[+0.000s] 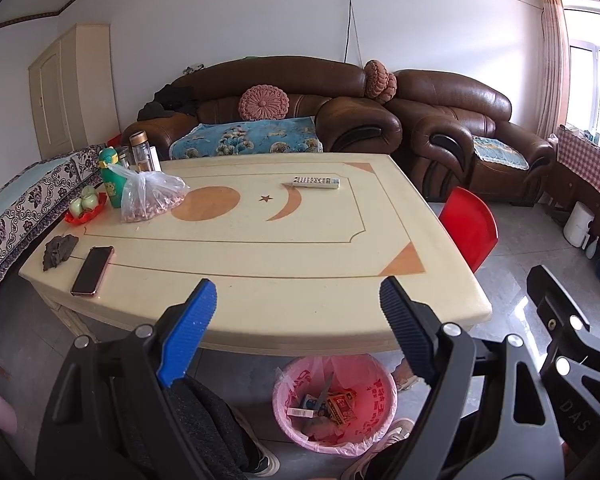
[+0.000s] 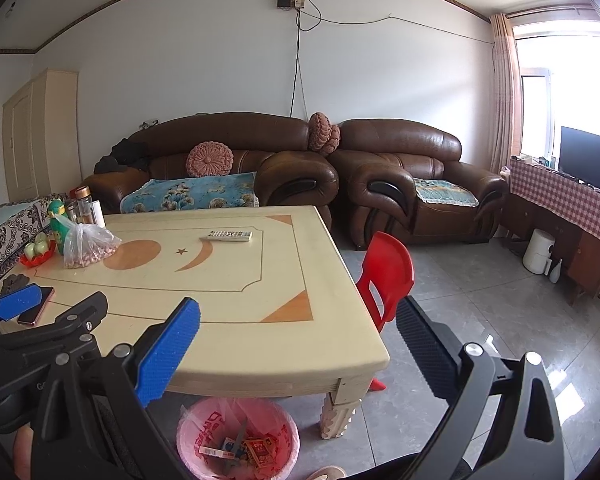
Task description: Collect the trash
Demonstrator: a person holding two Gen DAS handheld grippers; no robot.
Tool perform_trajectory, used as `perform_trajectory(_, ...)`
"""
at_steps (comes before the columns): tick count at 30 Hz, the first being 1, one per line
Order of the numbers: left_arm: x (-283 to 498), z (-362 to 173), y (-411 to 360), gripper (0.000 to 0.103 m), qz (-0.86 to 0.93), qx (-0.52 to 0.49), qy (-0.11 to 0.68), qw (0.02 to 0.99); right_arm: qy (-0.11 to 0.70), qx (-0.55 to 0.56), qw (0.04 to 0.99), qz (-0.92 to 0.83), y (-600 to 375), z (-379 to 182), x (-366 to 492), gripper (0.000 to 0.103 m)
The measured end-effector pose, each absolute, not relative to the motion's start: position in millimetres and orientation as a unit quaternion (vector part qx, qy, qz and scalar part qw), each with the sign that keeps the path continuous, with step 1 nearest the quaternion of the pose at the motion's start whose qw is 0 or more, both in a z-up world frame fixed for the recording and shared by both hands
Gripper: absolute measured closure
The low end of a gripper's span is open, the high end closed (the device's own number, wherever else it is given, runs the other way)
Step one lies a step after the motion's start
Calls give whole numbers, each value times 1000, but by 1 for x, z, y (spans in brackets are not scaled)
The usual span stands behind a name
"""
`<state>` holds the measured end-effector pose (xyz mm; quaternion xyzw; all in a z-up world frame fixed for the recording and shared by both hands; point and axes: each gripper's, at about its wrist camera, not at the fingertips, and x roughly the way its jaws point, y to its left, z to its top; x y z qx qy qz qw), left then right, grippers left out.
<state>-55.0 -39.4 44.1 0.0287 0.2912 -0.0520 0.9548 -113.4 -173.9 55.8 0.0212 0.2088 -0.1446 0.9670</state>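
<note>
A pink-lined trash bin (image 1: 374, 390) stands on the floor under the near edge of the cream table (image 1: 260, 280); it holds boxes and wrappers (image 1: 332, 402). The bin also shows in the right wrist view (image 2: 204, 424). My left gripper (image 1: 298, 292) is open and empty, above the table's near edge and over the bin. My right gripper (image 2: 300, 316) is open and empty, near the table's front right corner. The left gripper's blue finger (image 2: 18, 300) shows at the left of the right wrist view.
On the table lie a phone (image 1: 92, 270), a dark crumpled object (image 1: 60, 250), a plastic bag of nuts (image 1: 150, 196), a green bottle (image 1: 110, 176), a red dish with green fruit (image 1: 85, 206) and a remote (image 1: 316, 181). A red chair (image 1: 470, 230) stands right of the table. Brown sofas (image 1: 300, 116) are behind.
</note>
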Motion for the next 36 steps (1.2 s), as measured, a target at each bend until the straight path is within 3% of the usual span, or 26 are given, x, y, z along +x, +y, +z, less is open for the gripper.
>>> perform_trajectory(36, -54, 42, -39, 21, -52, 30, 292, 955, 214, 20, 967, -139, -172, 49, -111, 7)
